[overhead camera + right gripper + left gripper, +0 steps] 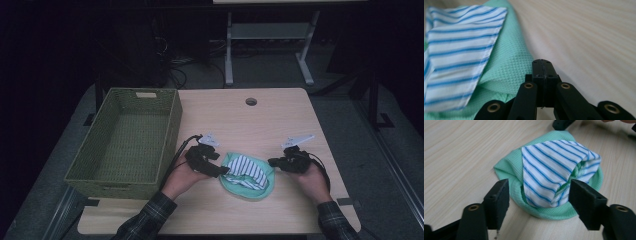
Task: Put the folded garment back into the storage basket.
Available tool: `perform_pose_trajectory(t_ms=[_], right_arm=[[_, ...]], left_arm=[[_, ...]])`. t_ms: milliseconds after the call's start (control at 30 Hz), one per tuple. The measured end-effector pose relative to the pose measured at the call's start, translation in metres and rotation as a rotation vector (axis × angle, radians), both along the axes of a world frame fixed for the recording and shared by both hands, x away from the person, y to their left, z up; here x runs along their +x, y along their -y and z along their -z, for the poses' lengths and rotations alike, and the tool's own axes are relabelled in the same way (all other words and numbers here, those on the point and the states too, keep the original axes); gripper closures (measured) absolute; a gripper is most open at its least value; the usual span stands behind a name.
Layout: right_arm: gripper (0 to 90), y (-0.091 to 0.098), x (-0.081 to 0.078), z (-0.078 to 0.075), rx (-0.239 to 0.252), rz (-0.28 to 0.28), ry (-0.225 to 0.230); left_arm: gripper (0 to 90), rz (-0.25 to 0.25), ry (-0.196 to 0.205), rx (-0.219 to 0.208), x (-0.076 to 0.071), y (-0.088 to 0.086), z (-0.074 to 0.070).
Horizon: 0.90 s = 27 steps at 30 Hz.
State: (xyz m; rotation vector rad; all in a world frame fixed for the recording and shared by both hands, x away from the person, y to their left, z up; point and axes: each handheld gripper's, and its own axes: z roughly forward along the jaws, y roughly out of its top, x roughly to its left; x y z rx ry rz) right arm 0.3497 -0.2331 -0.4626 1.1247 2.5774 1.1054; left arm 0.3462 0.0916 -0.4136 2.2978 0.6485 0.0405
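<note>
A mint-green cloth (260, 189) lies bunched on the wooden table (280, 120) near the front. A white cloth with blue stripes (246, 170) is folded on top of it. My left gripper (222, 171) is at the bundle's left side, open. In the left gripper view its jaws (540, 187) stand wide on either side of the striped cloth (549, 170) and the green rim (511, 170). My right gripper (272, 162) is at the bundle's right edge, shut. In the right gripper view its tip (542, 65) lies against the green cloth (509, 65), with nothing seen between the jaws.
A large olive woven basket (172, 125) stands at the table's left side, with nothing in it. A round cable hole (251, 101) sits near the far edge. Beyond the table are dark floor, cables and a white desk frame (229, 50).
</note>
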Motion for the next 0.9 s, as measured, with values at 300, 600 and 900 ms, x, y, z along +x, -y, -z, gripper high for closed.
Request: perform_pose_trajectory(t_ms=[300,600,900], right_arm=[[89.9,-0.011,-0.027,0.003,0.005,-0.058,-0.015],[89.9,-0.03,-0.051,0.001,0.021,-0.145,-0.021],[89.8,-0.024,-0.049,-0.002,0.027,-0.104,0.011]], left_arm=[[23.8,0.017,0.011,0.019,-0.005,-0.001,0.001],[22.3,0.053,0.022,0.044,-0.011,-0.001,0.0],[21.0,0.09,0.011,0.079,-0.018,0.003,0.004]])
